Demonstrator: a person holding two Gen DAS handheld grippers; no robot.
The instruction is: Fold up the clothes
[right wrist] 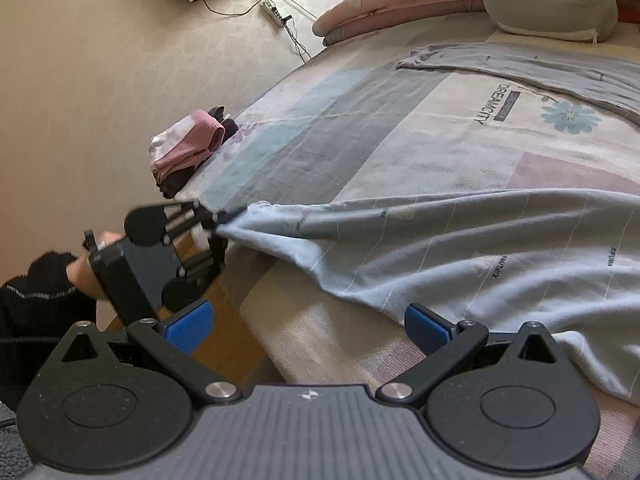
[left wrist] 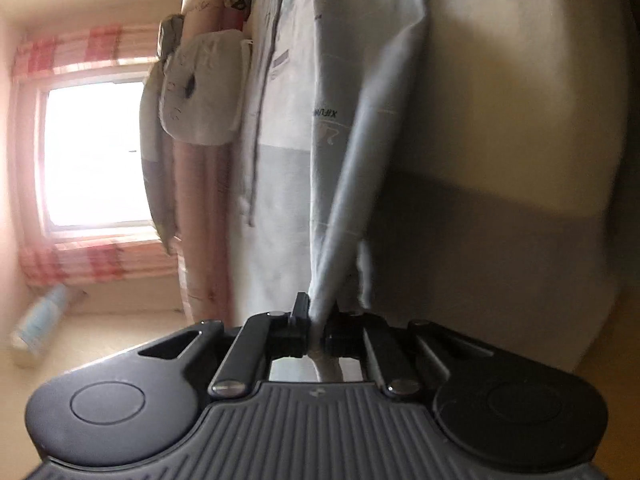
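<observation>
Pinching one corner of the pale-blue garment at the bed's edge

Left gripper clamps it; right gripper gapes, empty. A hard tug could slip the cloth free or drag it floorward.

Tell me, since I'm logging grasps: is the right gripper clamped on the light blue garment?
No: the right gripper is open, blue pads apart, nothing between; the left gripper pinches the light blue garment.

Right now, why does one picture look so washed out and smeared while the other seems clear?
Left wrist view: the window glares white, hazing the curtains pink, and the bottle is blurred. Right wrist view: even light, sharp print on the bed sheet; only the left gripper pinching the pale blue garment is slightly blurred. Both bend straight edges, being fisheye.
</observation>
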